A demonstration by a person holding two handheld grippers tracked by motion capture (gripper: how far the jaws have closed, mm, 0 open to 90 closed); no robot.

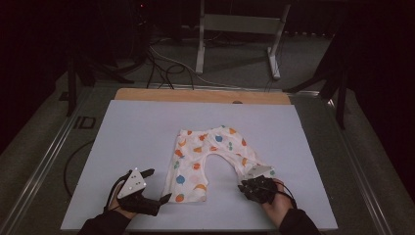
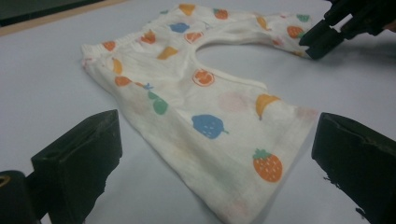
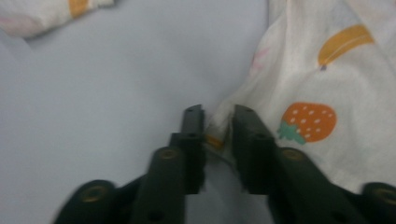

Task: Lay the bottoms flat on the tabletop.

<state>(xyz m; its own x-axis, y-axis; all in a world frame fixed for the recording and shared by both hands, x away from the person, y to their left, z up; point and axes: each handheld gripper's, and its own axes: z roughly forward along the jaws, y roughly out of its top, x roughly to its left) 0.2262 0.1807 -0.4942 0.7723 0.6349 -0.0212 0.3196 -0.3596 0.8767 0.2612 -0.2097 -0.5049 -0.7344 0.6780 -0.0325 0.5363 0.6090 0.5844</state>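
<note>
Flat on the table (image 1: 137, 127), white shorts (image 1: 198, 156) (fruit-printed) spread legs apart.

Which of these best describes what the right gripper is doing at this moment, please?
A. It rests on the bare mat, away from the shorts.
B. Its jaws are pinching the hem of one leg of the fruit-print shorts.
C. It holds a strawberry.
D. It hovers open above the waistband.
B: in the right gripper view, the right gripper has its jaws closed on a fold of the shorts at the leg's edge.
</note>
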